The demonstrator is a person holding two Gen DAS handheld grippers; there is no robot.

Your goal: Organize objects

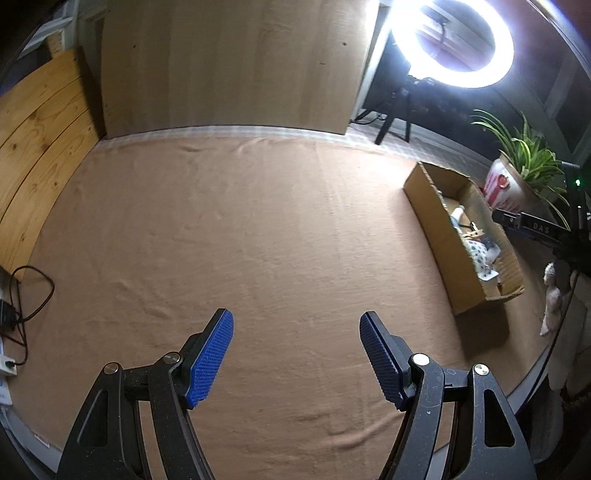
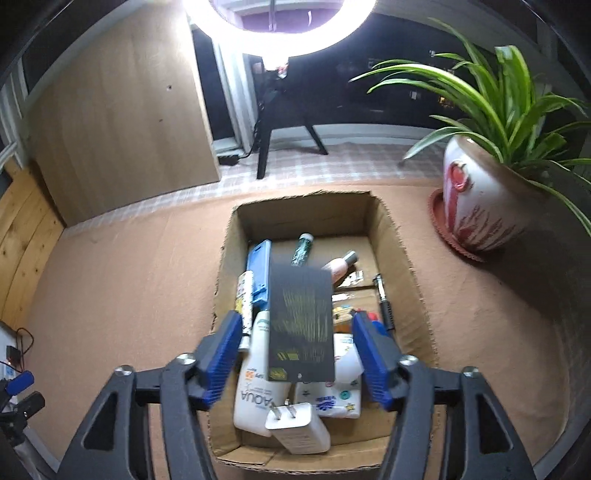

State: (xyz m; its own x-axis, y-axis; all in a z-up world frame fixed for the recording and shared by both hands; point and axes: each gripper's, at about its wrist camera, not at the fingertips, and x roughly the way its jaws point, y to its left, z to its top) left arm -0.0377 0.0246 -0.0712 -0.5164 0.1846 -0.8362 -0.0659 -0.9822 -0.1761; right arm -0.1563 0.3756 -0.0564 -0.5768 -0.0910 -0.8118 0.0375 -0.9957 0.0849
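Note:
An open cardboard box (image 2: 417, 280) sits on the brown cloth; it also shows at the right of the left wrist view (image 1: 432, 206). It holds a white charger plug (image 2: 299, 428), a white AQUA bottle (image 2: 253, 387), a blue case (image 2: 259, 273), small bottles, a pen and packets. A black card with yellow lines (image 2: 301, 325) lies over them. My right gripper (image 2: 295, 350) is open above the box, with the card between its blue pads and apart from both. My left gripper (image 1: 297, 354) is open and empty over bare cloth.
A potted spider plant (image 2: 476, 199) stands right of the box. A ring light on a tripod (image 2: 284, 33) stands behind it. A wooden panel (image 1: 225, 62) is at the back, planks (image 1: 33, 140) at the left. Cables (image 1: 22, 306) lie at the left edge.

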